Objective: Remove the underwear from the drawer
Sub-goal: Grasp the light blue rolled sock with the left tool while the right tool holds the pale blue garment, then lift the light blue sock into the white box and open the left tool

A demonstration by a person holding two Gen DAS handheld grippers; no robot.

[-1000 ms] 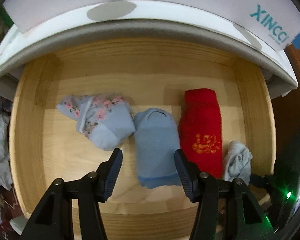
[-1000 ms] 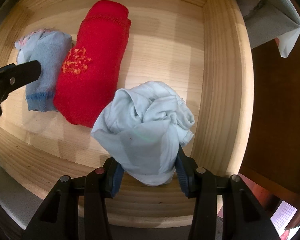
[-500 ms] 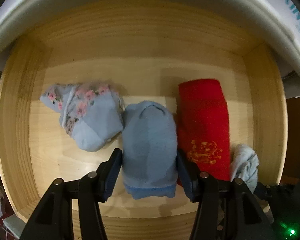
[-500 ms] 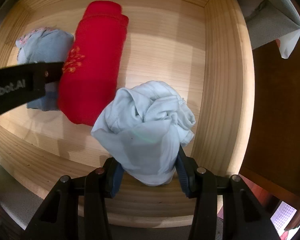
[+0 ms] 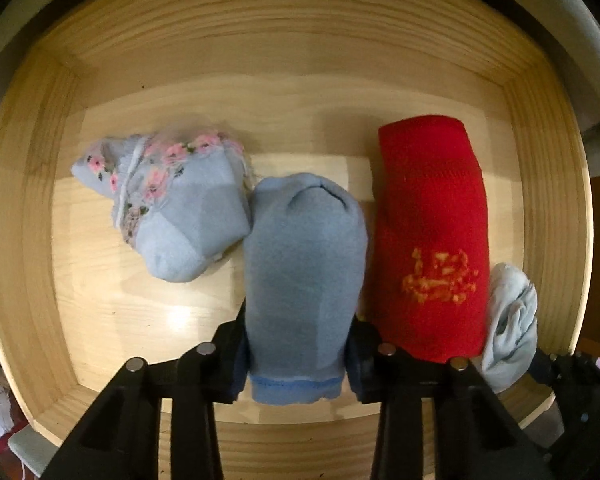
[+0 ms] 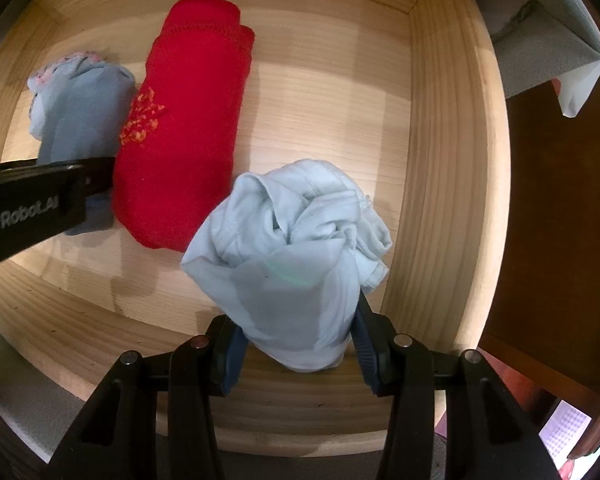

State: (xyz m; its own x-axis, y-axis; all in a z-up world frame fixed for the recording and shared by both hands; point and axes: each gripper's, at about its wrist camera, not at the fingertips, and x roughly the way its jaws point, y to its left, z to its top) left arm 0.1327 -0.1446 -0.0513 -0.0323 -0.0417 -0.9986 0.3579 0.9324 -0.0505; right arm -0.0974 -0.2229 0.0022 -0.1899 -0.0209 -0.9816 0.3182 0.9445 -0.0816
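Note:
An open wooden drawer (image 5: pixel 284 64) holds several folded pieces of underwear. My left gripper (image 5: pixel 296 344) has its fingers on both sides of a plain blue folded piece (image 5: pixel 300 264), pressing against its sides. A floral blue piece (image 5: pixel 172 204) lies to its left, a red piece (image 5: pixel 432 240) to its right. My right gripper (image 6: pixel 298 340) is shut on a crumpled pale blue piece (image 6: pixel 296 248) near the drawer's front right corner. That piece also shows in the left wrist view (image 5: pixel 508 320). The left gripper's finger (image 6: pixel 40 204) shows in the right wrist view.
The drawer's right wall (image 6: pixel 452 160) is close to the pale blue piece. A dark wooden surface (image 6: pixel 560 220) lies beyond that wall. A grey and white cabinet edge (image 5: pixel 576 40) overhangs the back of the drawer.
My left gripper has moved forward and down into the drawer, and its fingers now bracket the plain blue piece. My right gripper has stayed shut on the pale blue piece.

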